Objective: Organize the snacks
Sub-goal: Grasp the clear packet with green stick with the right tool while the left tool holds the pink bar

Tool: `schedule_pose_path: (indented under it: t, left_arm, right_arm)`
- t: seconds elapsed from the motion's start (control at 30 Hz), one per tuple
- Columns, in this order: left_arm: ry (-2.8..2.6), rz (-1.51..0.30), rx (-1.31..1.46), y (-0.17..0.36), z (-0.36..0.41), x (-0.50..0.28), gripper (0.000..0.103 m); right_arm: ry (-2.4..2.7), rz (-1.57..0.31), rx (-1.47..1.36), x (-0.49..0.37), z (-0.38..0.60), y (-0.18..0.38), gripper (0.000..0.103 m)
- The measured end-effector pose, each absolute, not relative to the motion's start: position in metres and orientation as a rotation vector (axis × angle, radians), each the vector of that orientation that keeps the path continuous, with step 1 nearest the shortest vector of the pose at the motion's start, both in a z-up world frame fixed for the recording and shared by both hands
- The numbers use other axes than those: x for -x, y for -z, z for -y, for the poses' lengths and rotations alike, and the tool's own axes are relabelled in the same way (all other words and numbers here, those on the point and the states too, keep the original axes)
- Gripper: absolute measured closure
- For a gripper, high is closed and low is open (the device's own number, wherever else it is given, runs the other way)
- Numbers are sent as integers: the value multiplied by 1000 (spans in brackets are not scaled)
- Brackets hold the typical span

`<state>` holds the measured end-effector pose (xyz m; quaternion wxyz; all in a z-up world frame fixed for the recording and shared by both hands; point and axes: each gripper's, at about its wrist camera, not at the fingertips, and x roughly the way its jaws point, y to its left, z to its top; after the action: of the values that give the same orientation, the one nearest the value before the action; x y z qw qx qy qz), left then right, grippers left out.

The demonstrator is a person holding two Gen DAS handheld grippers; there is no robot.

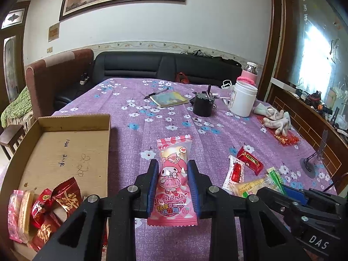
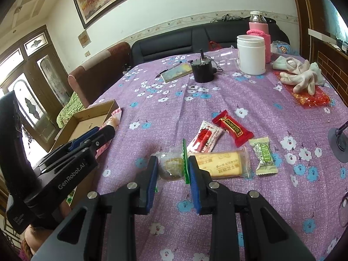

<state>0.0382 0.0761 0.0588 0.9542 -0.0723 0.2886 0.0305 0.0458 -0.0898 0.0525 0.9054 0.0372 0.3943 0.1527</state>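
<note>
**Snack sort: stock on tabletop**

- L tongs (image 1: 173, 179): clenched on pink candy packet (image 1: 173, 174), held upright above purple flowered tabletop (image 1: 174, 113), just right of cardboard box (image 1: 65, 152).
- Box: near-left corner holds red packets (image 1: 63, 202), pink packet (image 1: 14, 215), one wafer pack.
- R tongs (image 2: 173, 171): clenched on clear biscuit packet w/ green seal (image 2: 171, 165), packet low at the cloth.
- Loose beside it: yellow biscuit pack (image 2: 219, 163), white-red sachet (image 2: 204, 139), red candy (image 2: 232, 128), green candy (image 2: 264, 154).
- Far end: white jar (image 2: 251, 54), black pot (image 2: 202, 69), gloves (image 2: 302, 76), notebook (image 2: 176, 71).
</note>
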Motion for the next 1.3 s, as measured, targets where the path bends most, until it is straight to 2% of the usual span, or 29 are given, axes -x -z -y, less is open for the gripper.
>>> schedule_pose_path:
  t: [0.3, 0.83, 1.3]
  left_arm:
    - [-50, -562, 135, -70, -70, -19, 75]
    - [2, -585, 182, -58, -75, -22, 75]
    - [118, -545, 111, -57, -32, -16, 75]
  right_arm:
    - [-322, -810, -74, -45, 89, -53, 77]
    - [-295, -864, -80, -55, 97, -34, 77]
    - [-259, -933, -165, -70, 115, -21, 77]
